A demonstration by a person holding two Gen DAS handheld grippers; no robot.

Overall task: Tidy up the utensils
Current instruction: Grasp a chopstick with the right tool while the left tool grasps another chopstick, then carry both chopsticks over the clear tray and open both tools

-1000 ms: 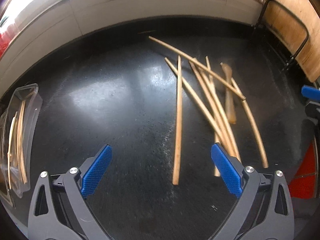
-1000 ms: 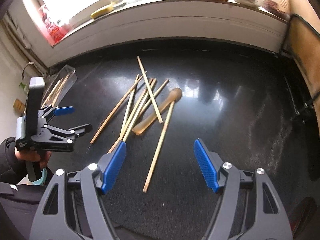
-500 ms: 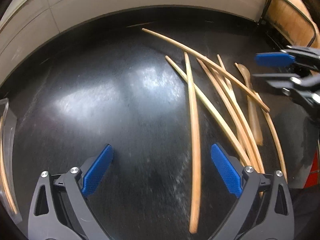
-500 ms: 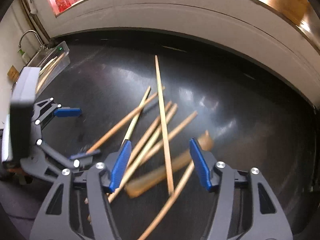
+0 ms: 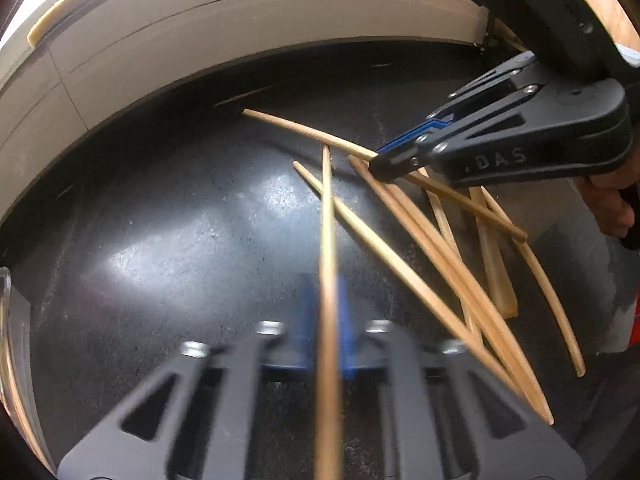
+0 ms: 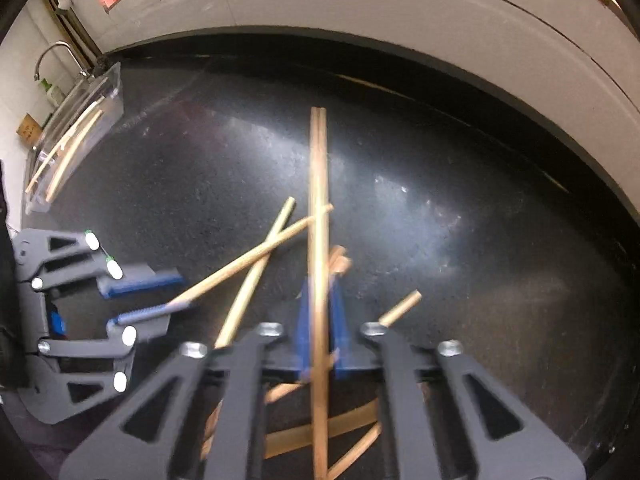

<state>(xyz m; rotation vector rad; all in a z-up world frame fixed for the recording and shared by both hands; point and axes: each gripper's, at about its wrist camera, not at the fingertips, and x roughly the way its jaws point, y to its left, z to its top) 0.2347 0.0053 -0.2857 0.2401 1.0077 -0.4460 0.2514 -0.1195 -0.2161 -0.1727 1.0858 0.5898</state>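
Note:
Several wooden chopsticks and a flat wooden spoon [image 5: 494, 268] lie crossed on the black countertop [image 5: 160, 240]. My left gripper [image 5: 325, 320] is shut on one chopstick [image 5: 327, 240] that runs straight away from the camera. My right gripper [image 6: 319, 320] is shut on another chopstick [image 6: 318, 208], also pointing straight ahead. In the left wrist view the right gripper [image 5: 390, 162] grips a chopstick at the far side of the pile. In the right wrist view the left gripper [image 6: 160, 294] holds the near end of a chopstick [image 6: 248, 256].
A clear plastic tray [image 6: 74, 128] with a few chopsticks in it stands at the counter's left end, beside a sink tap [image 6: 56, 54]. A white tiled wall [image 5: 200, 40] bounds the counter's far edge. A red item [image 5: 634, 320] shows at the right edge.
Both grippers have moved in onto the pile and gone from open to shut, each on one chopstick. The right gripper now shows close in the left wrist view.

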